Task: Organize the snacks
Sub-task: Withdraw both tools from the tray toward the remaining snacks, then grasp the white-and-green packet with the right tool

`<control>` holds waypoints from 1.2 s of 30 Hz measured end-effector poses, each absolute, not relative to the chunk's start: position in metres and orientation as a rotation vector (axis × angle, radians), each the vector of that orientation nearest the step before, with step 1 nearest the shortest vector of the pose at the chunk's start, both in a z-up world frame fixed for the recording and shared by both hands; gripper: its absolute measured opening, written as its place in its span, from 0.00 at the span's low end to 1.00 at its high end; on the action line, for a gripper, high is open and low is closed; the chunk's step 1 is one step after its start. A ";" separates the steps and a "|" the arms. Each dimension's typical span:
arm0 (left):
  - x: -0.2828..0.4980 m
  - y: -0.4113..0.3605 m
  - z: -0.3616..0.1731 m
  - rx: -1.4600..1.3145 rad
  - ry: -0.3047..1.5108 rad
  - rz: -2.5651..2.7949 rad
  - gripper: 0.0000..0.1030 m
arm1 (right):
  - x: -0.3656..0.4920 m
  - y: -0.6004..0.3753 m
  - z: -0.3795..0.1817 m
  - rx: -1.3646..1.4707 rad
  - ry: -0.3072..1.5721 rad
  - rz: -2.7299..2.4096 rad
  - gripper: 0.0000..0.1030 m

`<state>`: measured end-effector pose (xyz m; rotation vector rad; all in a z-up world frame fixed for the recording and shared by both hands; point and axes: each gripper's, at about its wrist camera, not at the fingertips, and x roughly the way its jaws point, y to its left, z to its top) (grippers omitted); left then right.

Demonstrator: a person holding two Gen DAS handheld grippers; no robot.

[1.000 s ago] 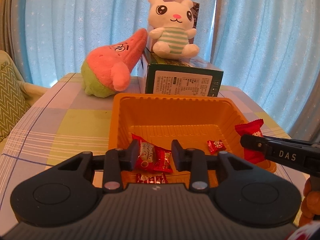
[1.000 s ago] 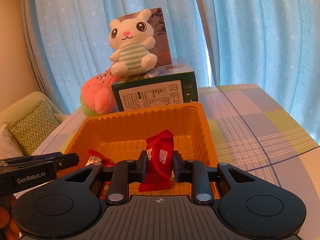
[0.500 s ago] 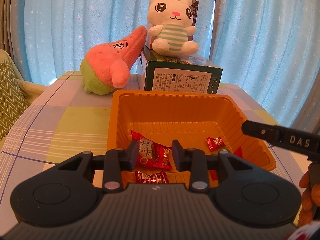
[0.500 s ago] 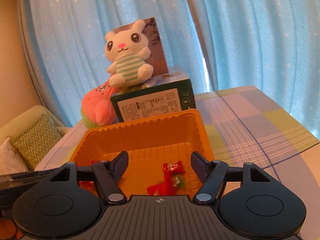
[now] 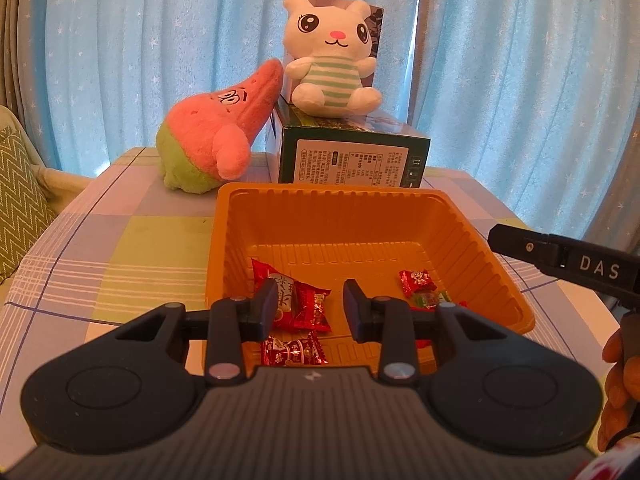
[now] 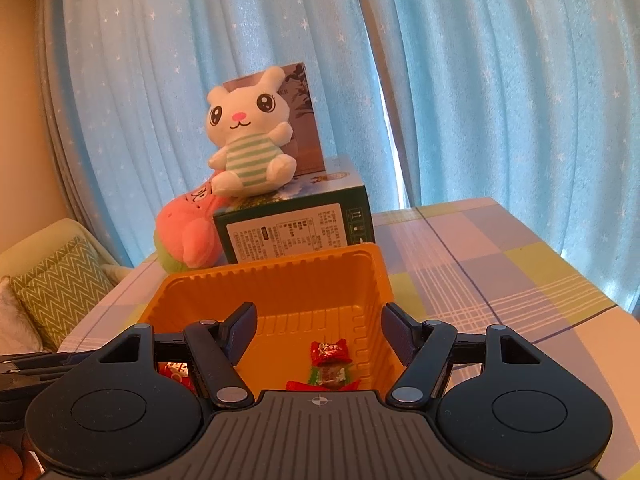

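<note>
An orange plastic tray (image 5: pixel 328 216) (image 6: pixel 280 284) sits on the checked tablecloth and holds several red-wrapped snacks. My left gripper (image 5: pixel 310 306) hovers over the tray's near edge, jaws a snack-width apart, with a red snack packet (image 5: pixel 300 304) lying in the tray behind the gap; no grip shows. Another red packet (image 5: pixel 292 352) lies below it. My right gripper (image 6: pixel 318 330) is wide open and empty above the tray's right side, over a small red candy (image 6: pixel 330 352). Its finger shows in the left wrist view (image 5: pixel 560 262).
A dark green box (image 5: pixel 352 156) stands behind the tray with a white striped plush (image 5: pixel 332 68) on top. A pink and green plush (image 5: pixel 216 132) leans beside it. Blue curtains hang behind. A cushioned seat (image 6: pixel 52 280) is at the left.
My right gripper opened and dropped its red snack packet into the tray, then lifted and drew back. My left gripper stayed over the near edge.
</note>
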<state>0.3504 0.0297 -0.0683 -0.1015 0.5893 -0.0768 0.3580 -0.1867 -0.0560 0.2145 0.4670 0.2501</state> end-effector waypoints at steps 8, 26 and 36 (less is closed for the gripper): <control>0.322 0.019 -0.060 -0.102 0.570 -0.104 0.33 | 0.329 -0.193 -0.050 0.209 0.460 0.235 0.67; 0.210 0.017 -0.074 -0.096 0.616 -0.143 0.45 | 0.214 -0.218 -0.062 0.168 0.530 0.265 0.67; 0.153 0.032 -0.099 -0.089 0.688 -0.117 0.50 | 0.155 -0.210 -0.094 0.052 0.608 0.440 0.67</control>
